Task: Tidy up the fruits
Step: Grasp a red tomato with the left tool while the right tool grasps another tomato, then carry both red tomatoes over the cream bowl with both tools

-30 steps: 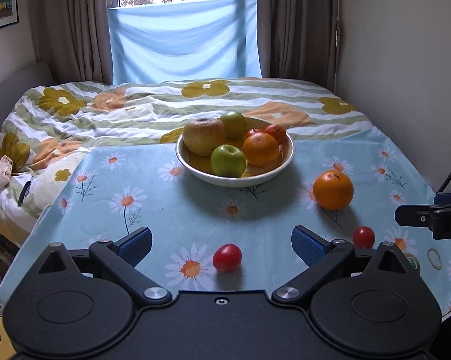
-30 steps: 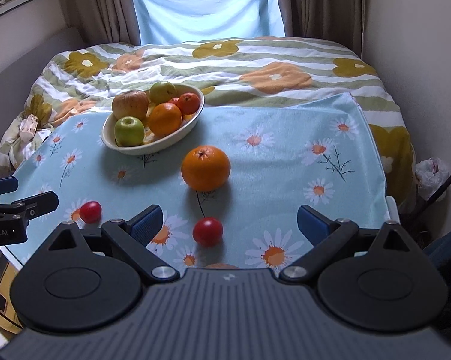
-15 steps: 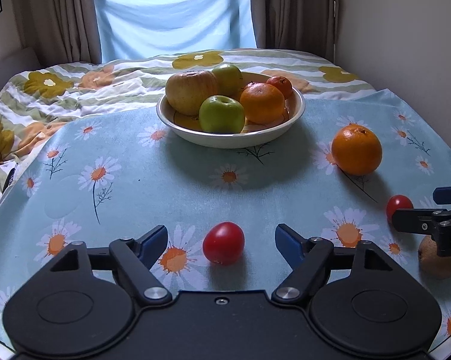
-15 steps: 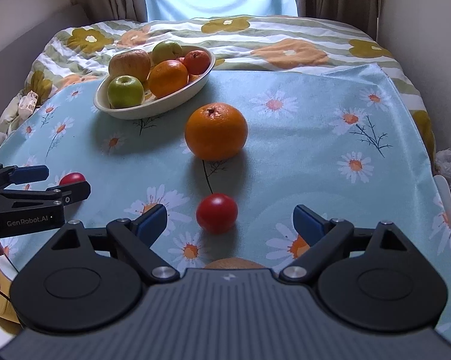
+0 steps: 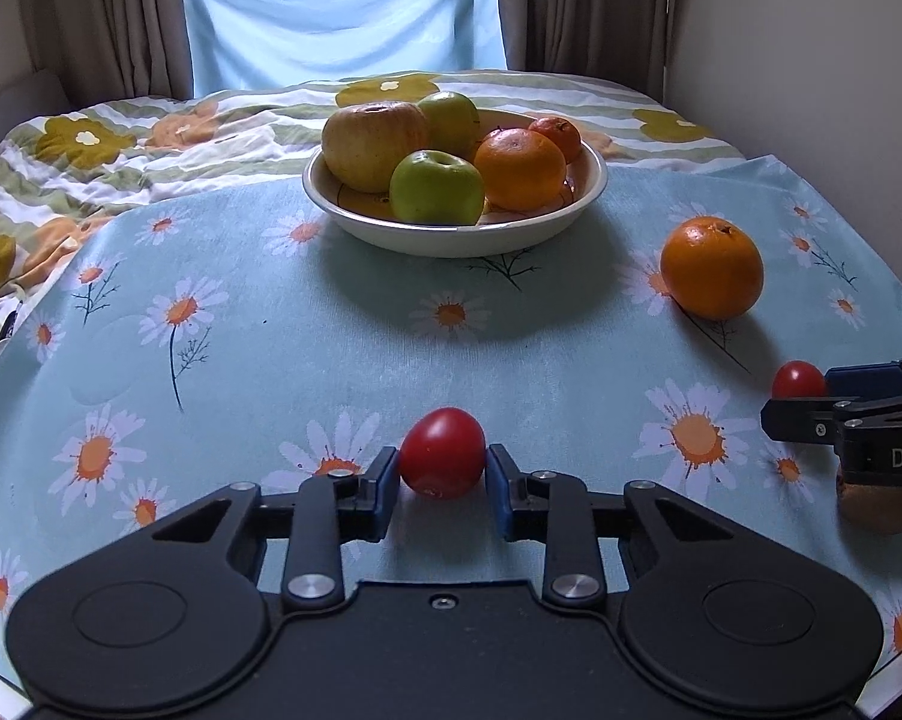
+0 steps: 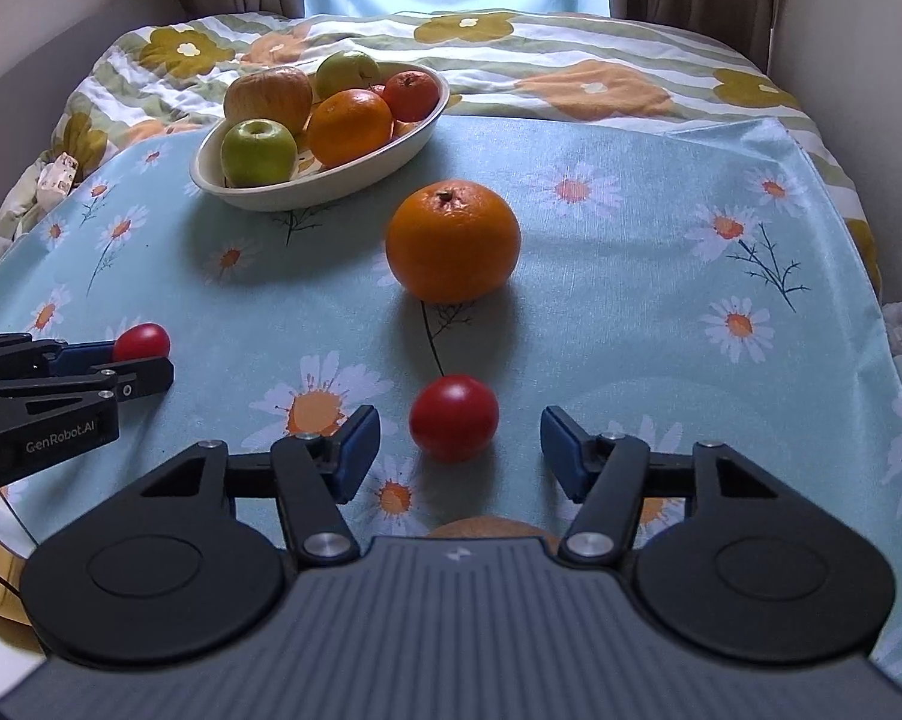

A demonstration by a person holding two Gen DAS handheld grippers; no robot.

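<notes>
A white bowl (image 5: 451, 237) at the back holds apples and oranges; it also shows in the right wrist view (image 6: 306, 192). My left gripper (image 5: 443, 483) is shut on a red tomato (image 5: 443, 453) that rests on the daisy cloth. My right gripper (image 6: 460, 450) is open, its blue pads either side of a second red tomato (image 6: 454, 425) without touching it. A large orange (image 6: 452, 249) lies loose beyond that tomato. A brown kiwi (image 5: 880, 507) lies under the right gripper, mostly hidden.
The light blue daisy tablecloth (image 5: 270, 360) covers a small table set against a bed with a flowered quilt (image 6: 571, 66). A wall (image 5: 811, 30) stands close on the right. The cloth's front edge runs just under both grippers.
Both grippers have come down and forward toward the tomatoes. The left jaws have closed onto the left tomato. The right jaws have narrowed around the right tomato.
</notes>
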